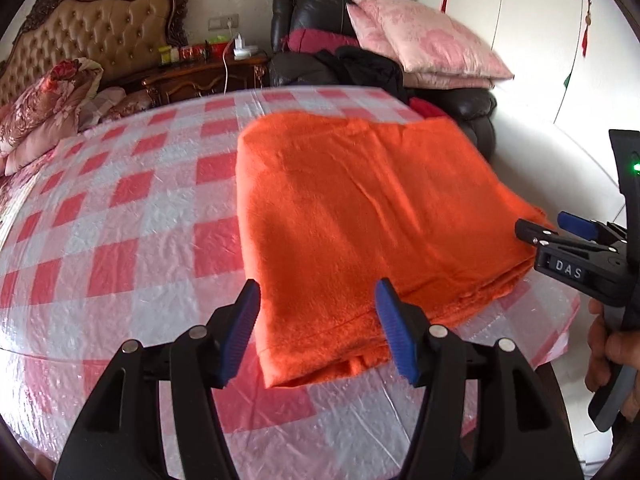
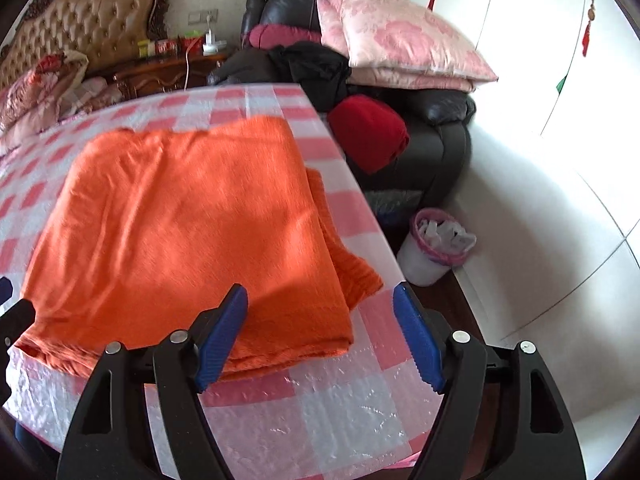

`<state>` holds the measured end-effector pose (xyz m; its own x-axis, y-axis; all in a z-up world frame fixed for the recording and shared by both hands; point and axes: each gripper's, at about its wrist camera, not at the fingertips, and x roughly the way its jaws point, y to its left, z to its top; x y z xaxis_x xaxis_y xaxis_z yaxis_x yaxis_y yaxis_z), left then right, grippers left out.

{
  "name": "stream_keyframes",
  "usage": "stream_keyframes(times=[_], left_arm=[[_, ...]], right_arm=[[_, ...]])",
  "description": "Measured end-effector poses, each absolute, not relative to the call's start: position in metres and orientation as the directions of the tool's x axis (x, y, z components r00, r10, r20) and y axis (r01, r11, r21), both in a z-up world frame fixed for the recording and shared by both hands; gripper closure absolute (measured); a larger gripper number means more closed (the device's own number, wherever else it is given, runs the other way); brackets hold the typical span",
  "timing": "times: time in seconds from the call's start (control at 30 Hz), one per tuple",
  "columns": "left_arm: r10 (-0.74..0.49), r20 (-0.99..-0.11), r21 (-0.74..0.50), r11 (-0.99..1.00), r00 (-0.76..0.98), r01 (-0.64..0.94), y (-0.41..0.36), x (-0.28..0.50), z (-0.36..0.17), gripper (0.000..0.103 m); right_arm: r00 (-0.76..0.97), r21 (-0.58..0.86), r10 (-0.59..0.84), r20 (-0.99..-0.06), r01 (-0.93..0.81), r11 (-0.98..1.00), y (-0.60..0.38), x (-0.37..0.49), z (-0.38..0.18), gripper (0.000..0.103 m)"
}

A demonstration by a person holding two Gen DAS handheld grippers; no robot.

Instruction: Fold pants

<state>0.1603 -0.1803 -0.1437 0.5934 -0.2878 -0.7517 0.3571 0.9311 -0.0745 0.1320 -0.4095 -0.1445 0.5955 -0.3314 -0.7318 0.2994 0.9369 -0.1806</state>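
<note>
A small white bin [image 2: 424, 258] with a pink liner stands on the floor beside the desk [image 2: 304, 412], holding crumpled white scraps. A black armchair [image 2: 436, 152] behind it is heaped with pink pillows [image 2: 404, 36], dark clothes and a red bundle [image 2: 370, 132].

The orange pants [image 1: 360, 216] lie folded into a flat, layered rectangle on the desk's pink-and-white checked cover, near its right edge. The long axis runs from the near edge away toward the armchair, with stacked fold edges along the near and right sides; which end is the waist I cannot tell.

The left hand-held gripper [image 1: 316, 330] hovers low over the pants' near left corner, jaws spread wide, gripping nothing. The right hand-held gripper [image 2: 320, 334] hovers at the near right corner, jaws equally wide and empty. In the left wrist view it comes in from the right side, level with the cloth's edge, with the person's hand [image 1: 610, 354] wrapped around its handle.
</note>
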Motion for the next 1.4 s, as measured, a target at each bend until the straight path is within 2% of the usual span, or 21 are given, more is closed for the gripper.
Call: stream_keyframes(times=[0.13, 0.33, 0.37, 0.43, 0.47, 0.53, 0.63, 0.8, 0.87, 0.93, 1.0, 1.03, 1.07, 1.17, 1.23, 1.4], left_arm=[[-0.292, -0.755, -0.080, 0.930, 0.587, 0.359, -0.180, 0.160, -0.146, 0.041], [-0.289, -0.781, -0.100, 0.933, 0.554, 0.346, -0.173, 0.160, -0.159, 0.035], [-0.288, -0.779, -0.099, 0.933, 0.556, 0.345, -0.172, 0.160, -0.158, 0.035], [-0.292, -0.756, -0.084, 0.931, 0.586, 0.355, -0.173, 0.155, -0.151, 0.035], [-0.309, -0.738, -0.077, 0.921, 0.599, 0.381, -0.176, 0.151, -0.146, 0.035], [-0.366, -0.707, -0.066, 0.886, 0.606, 0.458, -0.188, 0.141, -0.137, 0.035], [-0.427, -0.670, 0.007, 0.814, 0.607, 0.581, -0.215, 0.122, -0.131, 0.035], [-0.502, -0.633, 0.175, 0.649, 0.589, 0.740, -0.276, 0.092, -0.134, 0.044], [-0.560, -0.639, 0.106, 0.614, 0.527, 0.782, -0.292, 0.095, -0.130, 0.050], [-0.639, -0.638, -0.105, 0.626, 0.431, 0.773, -0.295, 0.120, -0.121, 0.050], [-0.678, -0.630, -0.283, 0.655, 0.379, 0.701, -0.295, 0.158, -0.112, 0.050], [-0.684, -0.631, -0.334, 0.665, 0.366, 0.668, -0.296, 0.174, -0.109, 0.050], [-0.680, -0.634, -0.348, 0.677, 0.369, 0.648, -0.300, 0.188, -0.105, 0.050], [-0.606, -0.684, -0.260, 0.723, 0.406, 0.640, -0.328, 0.226, -0.095, 0.051], [-0.552, -0.734, -0.242, 0.756, 0.395, 0.608, -0.352, 0.253, -0.095, 0.051], [-0.477, -0.797, -0.224, 0.803, 0.370, 0.552, -0.392, 0.295, -0.100, 0.049]], right_arm=[[0.580, -0.150, -0.303, -0.757, 0.296, 0.943, -0.418, 0.130, -0.158, 0.027], [0.579, -0.044, -0.221, -0.785, 0.303, 0.952, -0.431, 0.129, -0.167, 0.027], [0.582, -0.038, -0.213, -0.785, 0.299, 0.953, -0.431, 0.128, -0.168, 0.028], [0.596, 0.004, -0.167, -0.786, 0.274, 0.962, -0.431, 0.126, -0.168, 0.040], [0.598, 0.024, -0.146, -0.788, 0.267, 0.963, -0.432, 0.126, -0.168, 0.046], [0.598, 0.063, -0.109, -0.794, 0.258, 0.964, -0.434, 0.126, -0.166, 0.049], [0.602, 0.190, -0.003, -0.798, 0.257, 0.948, -0.447, 0.123, -0.168, 0.050], [0.640, 0.430, 0.194, -0.744, 0.237, 0.871, -0.478, 0.110, -0.166, 0.049], [0.669, 0.497, 0.230, -0.707, 0.239, 0.834, -0.493, 0.101, -0.160, 0.049], [0.688, 0.517, 0.218, -0.692, 0.263, 0.814, -0.506, 0.094, -0.153, 0.049], [0.700, 0.461, 0.158, -0.696, 0.268, 0.846, -0.504, 0.090, -0.143, 0.049], [0.707, 0.440, 0.142, -0.692, 0.258, 0.860, -0.500, 0.090, -0.139, 0.049], [0.722, 0.428, 0.140, -0.677, 0.232, 0.874, -0.495, 0.089, -0.133, 0.049], [0.723, 0.426, 0.171, -0.669, 0.184, 0.886, -0.481, 0.096, -0.132, 0.050], [0.699, 0.451, 0.191, -0.689, 0.207, 0.868, -0.478, 0.104, -0.141, 0.050], [0.700, 0.503, 0.206, -0.683, 0.247, 0.828, -0.484, 0.108, -0.151, 0.051]])
